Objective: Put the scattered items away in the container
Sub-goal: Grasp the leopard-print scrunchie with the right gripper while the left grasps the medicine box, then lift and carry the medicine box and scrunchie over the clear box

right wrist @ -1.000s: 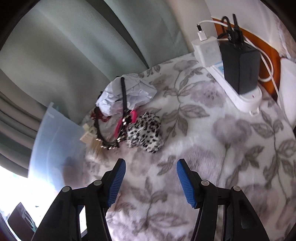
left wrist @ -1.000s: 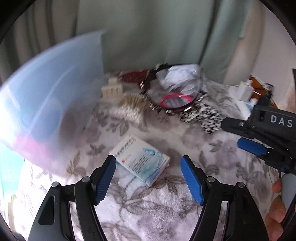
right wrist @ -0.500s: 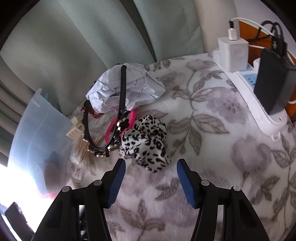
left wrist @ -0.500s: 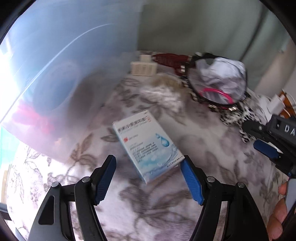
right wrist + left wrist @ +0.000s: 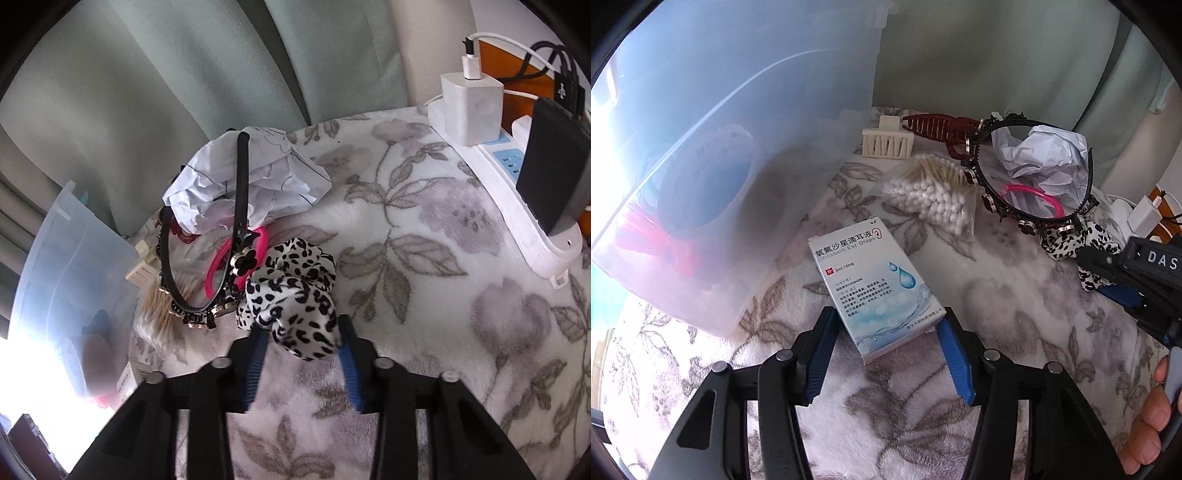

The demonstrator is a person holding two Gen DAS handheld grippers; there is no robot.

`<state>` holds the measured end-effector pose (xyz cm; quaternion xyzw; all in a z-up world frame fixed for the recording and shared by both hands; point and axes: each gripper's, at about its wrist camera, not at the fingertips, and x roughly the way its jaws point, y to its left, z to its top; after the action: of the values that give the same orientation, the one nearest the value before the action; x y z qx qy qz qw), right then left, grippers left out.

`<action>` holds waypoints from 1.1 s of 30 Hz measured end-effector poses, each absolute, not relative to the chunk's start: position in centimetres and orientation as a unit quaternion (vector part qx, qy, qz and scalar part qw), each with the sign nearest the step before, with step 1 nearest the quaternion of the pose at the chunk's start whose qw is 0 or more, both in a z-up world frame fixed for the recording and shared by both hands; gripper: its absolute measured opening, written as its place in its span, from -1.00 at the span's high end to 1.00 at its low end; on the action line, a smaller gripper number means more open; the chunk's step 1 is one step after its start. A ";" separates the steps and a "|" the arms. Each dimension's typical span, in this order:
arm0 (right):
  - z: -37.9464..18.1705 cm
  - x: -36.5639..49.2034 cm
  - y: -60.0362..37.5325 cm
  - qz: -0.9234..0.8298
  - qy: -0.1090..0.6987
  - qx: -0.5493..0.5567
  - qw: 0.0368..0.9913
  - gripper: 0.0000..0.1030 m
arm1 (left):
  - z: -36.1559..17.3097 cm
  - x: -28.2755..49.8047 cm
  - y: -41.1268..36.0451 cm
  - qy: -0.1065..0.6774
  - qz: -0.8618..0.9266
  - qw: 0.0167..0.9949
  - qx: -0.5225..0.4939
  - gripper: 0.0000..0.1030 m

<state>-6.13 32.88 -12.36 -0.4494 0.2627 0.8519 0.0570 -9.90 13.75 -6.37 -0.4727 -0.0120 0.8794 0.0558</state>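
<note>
My left gripper (image 5: 886,325) has its blue pads against both sides of the near end of a white and blue ear-drops box (image 5: 875,288) lying on the floral blanket. My right gripper (image 5: 301,339) has its pads on either side of a leopard-print scrunchie (image 5: 291,291); it also shows in the left wrist view (image 5: 1078,243). The translucent plastic container (image 5: 701,166) stands at the left, with red items inside. A bag of cotton swabs (image 5: 934,192), a cream hair claw (image 5: 886,144), a dark red hair clip (image 5: 938,129), a black jewelled headband (image 5: 997,199), a pink ring (image 5: 1034,199) and crumpled paper (image 5: 1045,155) lie behind.
A white power strip (image 5: 509,206) with a white charger (image 5: 469,107) and a black adapter (image 5: 554,166) runs along the right edge. Green curtains (image 5: 184,92) hang behind the pile. The right gripper's body (image 5: 1137,273) shows at the right of the left wrist view.
Both grippers moved forward and narrowed. The left one now closes around the ear-drops box. The right one now closes around the leopard scrunchie.
</note>
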 end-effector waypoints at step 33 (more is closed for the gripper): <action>1.4 4.1 33.1 0.903 0.295 -0.311 0.029 0.59 | 6.1 -1.9 12.9 -0.026 0.930 0.119 -0.347 -0.09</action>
<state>4.10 33.07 1.41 -0.3114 0.2947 0.9030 0.0292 -1.88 12.85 6.14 -0.3472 -0.0257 0.9299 0.1187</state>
